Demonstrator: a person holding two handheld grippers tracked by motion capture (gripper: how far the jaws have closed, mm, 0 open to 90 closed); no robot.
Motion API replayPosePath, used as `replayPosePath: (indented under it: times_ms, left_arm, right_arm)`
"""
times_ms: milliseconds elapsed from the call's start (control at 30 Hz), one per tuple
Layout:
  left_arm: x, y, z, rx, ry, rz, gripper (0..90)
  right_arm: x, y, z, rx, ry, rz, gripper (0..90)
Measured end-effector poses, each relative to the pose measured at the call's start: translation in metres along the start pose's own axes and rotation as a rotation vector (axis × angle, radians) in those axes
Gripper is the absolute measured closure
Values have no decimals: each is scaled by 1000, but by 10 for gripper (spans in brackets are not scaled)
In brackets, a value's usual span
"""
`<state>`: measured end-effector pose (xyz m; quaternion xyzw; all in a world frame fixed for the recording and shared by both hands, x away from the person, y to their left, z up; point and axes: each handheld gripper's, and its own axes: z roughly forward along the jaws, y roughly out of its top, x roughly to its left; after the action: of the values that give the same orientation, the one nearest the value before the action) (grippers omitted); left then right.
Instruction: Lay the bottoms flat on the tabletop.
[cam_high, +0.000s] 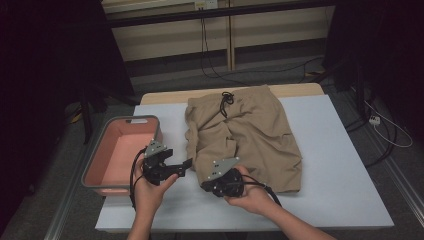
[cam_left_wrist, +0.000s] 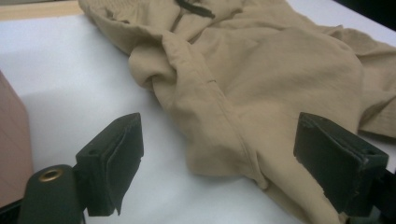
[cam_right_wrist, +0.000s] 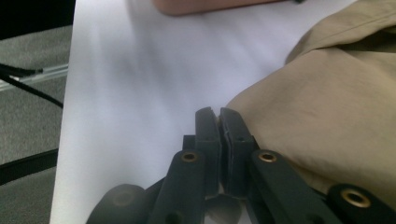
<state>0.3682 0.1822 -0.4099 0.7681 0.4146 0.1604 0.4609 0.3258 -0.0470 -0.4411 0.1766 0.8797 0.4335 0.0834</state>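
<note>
Both tongs sit low at the near edge of the white table (cam_high: 345, 170). On the left, beside the pink bin (cam_high: 120, 150), the left gripper (cam_high: 183, 167) has its jaws spread wide, aimed at the near hem of the tan shorts (cam_high: 250, 135). To its right, the right gripper (cam_right_wrist: 219, 122) is pressed together, pinching the shorts' near left corner. Their black drawstring (cam_high: 226, 100) lies at the far end.

Tabletop (cam_high: 330, 165): white, rectangular.
Lying on it: rumpled tan shorts (cam_high: 255, 135) at the middle, black drawstring at the far edge.
Left edge: pink bin (cam_high: 122, 152).
</note>
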Motion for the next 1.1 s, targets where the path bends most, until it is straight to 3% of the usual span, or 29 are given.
replayPosePath:
  times_ms: [200,300,433,533,600,700,833,933,1100]
  left_arm:
    - [-1,-5,6,21,11,-7,173]
    - [-4,-8,13,45,4,2,184]
    - [-9,-12,22,65,-1,14,207]
    - [-9,-17,31,70,-1,-2,255]
    - [-9,-21,37,82,-7,-10,317]
    - [-6,-24,45,90,16,-3,397]
    - [-8,-26,54,100,6,23,512]
    - [-10,-25,60,117,-10,30,656]
    - [-12,-20,59,139,0,45,826]
  right_arm:
    - [6,-4,0,-1,11,20,822]
    - [1,-7,-9,18,-38,5,760]
    - [-13,-10,-28,-8,-84,47,613]
    - [-25,-13,-46,-30,-133,69,535]
    - [-34,-16,-58,-50,-174,89,520]
    - [-49,-23,-72,-52,-244,115,493]
    - [-66,-36,-76,-16,-321,166,435]
    - [-70,-44,-69,17,-320,190,407]
    - [-70,-51,-50,94,-318,156,391]
